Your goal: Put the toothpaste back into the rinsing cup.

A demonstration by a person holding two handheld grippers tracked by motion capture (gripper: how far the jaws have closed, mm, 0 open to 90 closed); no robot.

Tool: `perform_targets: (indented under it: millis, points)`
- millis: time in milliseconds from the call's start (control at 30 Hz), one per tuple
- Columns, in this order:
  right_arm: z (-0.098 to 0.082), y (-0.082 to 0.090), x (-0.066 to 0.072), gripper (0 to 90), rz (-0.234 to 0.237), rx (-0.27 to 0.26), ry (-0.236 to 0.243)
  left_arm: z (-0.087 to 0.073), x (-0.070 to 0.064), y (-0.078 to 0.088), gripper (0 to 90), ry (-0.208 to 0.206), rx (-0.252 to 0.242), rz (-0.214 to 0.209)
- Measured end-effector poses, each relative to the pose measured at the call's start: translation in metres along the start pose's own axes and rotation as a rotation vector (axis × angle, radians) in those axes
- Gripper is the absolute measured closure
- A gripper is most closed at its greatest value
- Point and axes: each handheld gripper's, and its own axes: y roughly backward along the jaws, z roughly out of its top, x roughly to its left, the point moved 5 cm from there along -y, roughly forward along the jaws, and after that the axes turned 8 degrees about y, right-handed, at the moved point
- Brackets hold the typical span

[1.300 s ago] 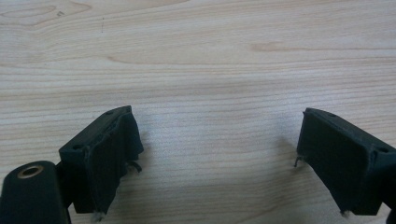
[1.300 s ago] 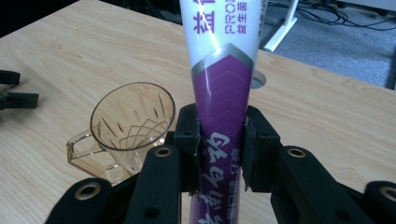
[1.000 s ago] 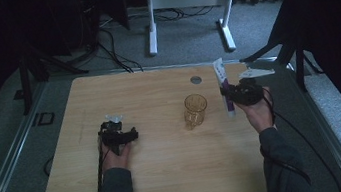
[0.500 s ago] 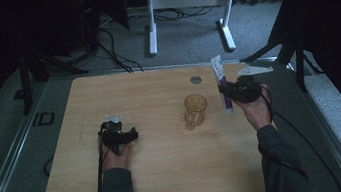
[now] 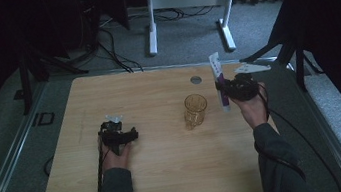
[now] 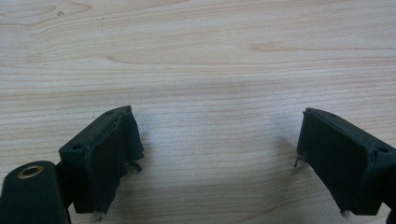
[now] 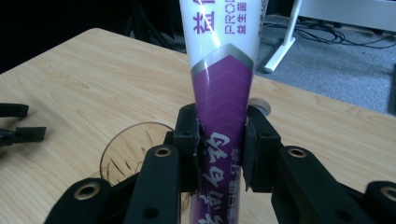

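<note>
Because the wooden counter [image 5: 170, 177] carries so little, the work reads plainly: a purple-and-white tube [image 5: 219, 83] is held up beside an amber glass tumbler [image 5: 195, 110], and the tumbler looks the likely place for it.

The tumbler stands upright on the counter, just to the inner side of the right tongs [image 5: 223, 90] and a little below them; in the right gripper view its rim [image 7: 135, 140] shows just left of the clenched jaws. It is hard and, I judge, fragile, so a knock from the tube or the tongs could tip it.

The tube is clamped between the right tongs [image 7: 219, 149], whose pads press its purple lower body from both sides. Its long axis runs close to vertical, leaning slightly. The flat white crimped end points up and away from the tongs; the cap end points down below them, hidden in the right gripper view. I would expect it to be light, soft-walled and slick: a hard squeeze may dent it, a loose one let it slide. The present hold, on the rounder, fuller part below the middle, seems the better place, since the flat end would bend.

The left tongs [image 6: 219, 154] are released, jaws wide apart over bare counter, nothing between them, well apart from the tube and tumbler.
</note>
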Motion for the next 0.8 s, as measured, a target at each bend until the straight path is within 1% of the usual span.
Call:
perform_targets:
  millis: [367, 633, 733, 800]
  points:
    - [0.011, -0.004, 0.007, 71.2, 0.012, -0.03, 0.008, 0.0, 0.0, 0.0, 11.4, 0.0, 0.0, 0.0]
    - [0.013, -0.01, 0.013, 71.3, 0.02, -0.039, 0.008, 0.0, 0.0, 0.0, 11.4, -0.001, 0.0, 0.0]
    - [0.014, -0.012, 0.015, 71.2, 0.022, -0.045, 0.001, 0.0, 0.0, 0.0, 11.4, 0.0, 0.0, 0.0]
    - [0.015, -0.014, 0.016, 71.2, 0.022, -0.043, 0.006, 0.0, 0.0, 0.0, 11.4, 0.0, 0.0, 0.0]
